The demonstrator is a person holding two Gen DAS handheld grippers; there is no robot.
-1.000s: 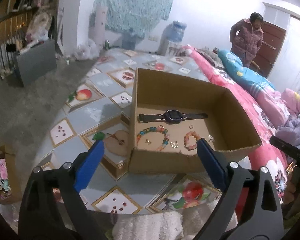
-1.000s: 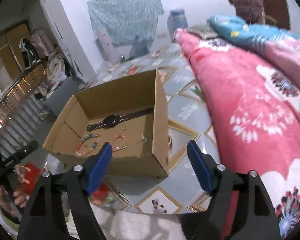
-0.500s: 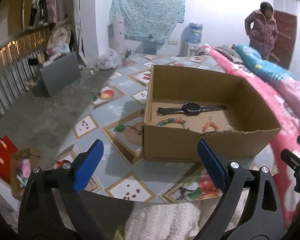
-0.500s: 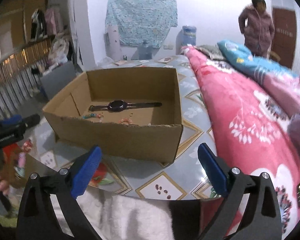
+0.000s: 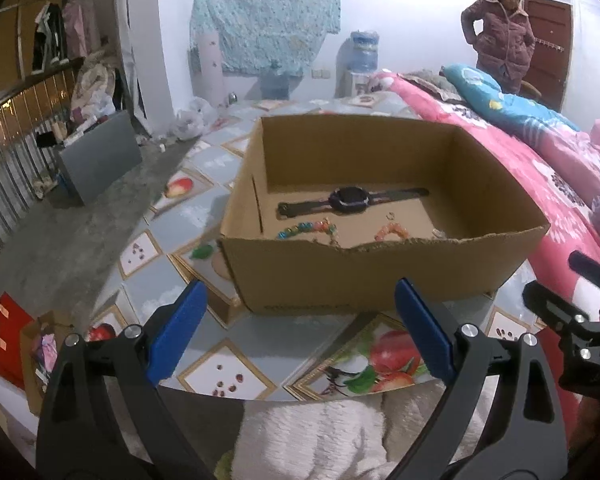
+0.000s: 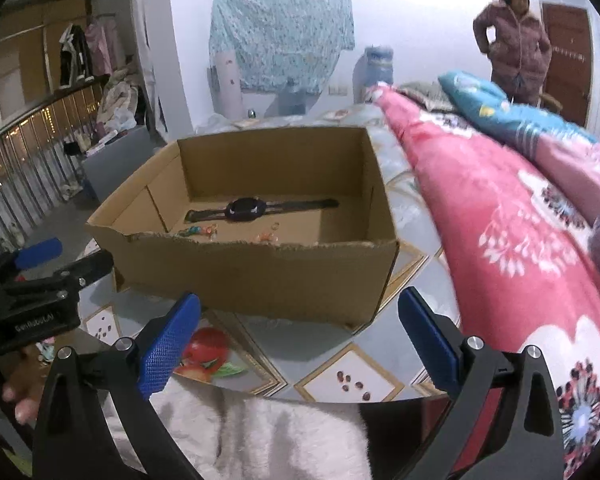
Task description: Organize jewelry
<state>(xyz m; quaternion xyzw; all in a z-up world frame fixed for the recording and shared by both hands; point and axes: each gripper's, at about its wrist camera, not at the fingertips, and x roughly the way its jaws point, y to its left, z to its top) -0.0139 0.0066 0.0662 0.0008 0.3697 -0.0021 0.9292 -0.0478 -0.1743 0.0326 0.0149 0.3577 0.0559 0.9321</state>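
Cardboard box (image 5: 380, 276) sits on the fruit-patterned table cover (image 5: 228, 360), beside the pink bedding (image 6: 500, 216); inside on its floor lie a black watch (image 5: 350, 199), a multicoloured bead bracelet (image 5: 304, 229) and an orange bead bracelet (image 5: 392, 231). Left gripper (image 5: 300, 328) and right gripper (image 6: 300, 332) both hang short of the box's near wall, jaws spread wide, empty. The right one's jaws have just been opening, nothing between them.

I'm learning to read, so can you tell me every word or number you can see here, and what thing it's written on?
"GenRobot.AI", as best it reads, in small pale letters on the black body of the left gripper, seen in the right wrist view.

Print along the bottom front of the cardboard box: too faint and small to read.

Little glowing marks at the right edge of the right wrist view: too blurred to read.

No other words or numbers show.
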